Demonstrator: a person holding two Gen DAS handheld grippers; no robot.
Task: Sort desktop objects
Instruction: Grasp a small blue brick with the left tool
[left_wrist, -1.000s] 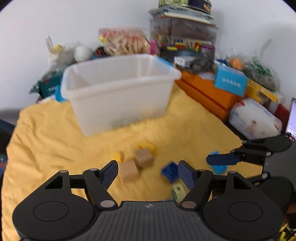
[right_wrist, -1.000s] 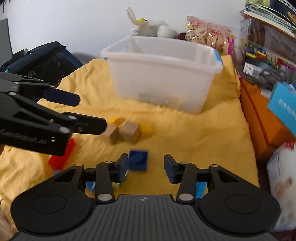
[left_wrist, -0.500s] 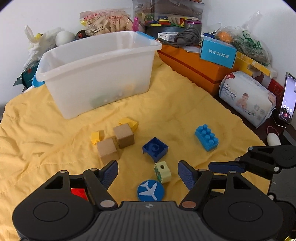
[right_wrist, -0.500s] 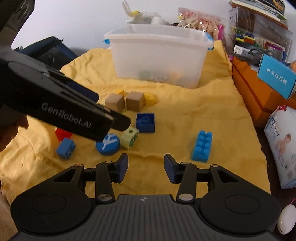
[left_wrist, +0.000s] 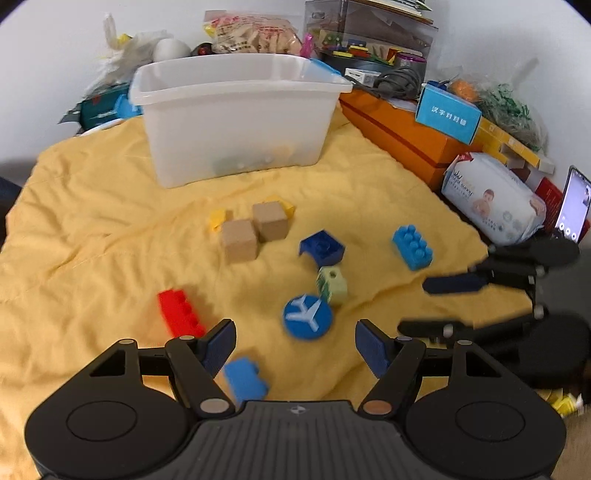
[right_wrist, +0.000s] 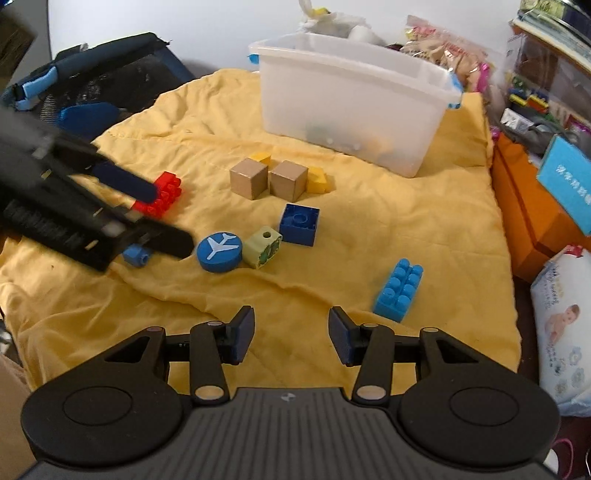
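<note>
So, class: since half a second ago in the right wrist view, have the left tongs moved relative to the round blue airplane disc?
Yes. The left tongs have pulled back leftward, clearing the airplane disc they partly overlapped before.

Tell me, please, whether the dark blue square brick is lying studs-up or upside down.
Upside down: the dark blue square brick shows its hollow underside with a round tube inside, and no studs face up.

Two cubes (right_wrist: 269, 178) sit side by side before the bin (right_wrist: 354, 110), on the cloth (right_wrist: 406, 229).
</note>
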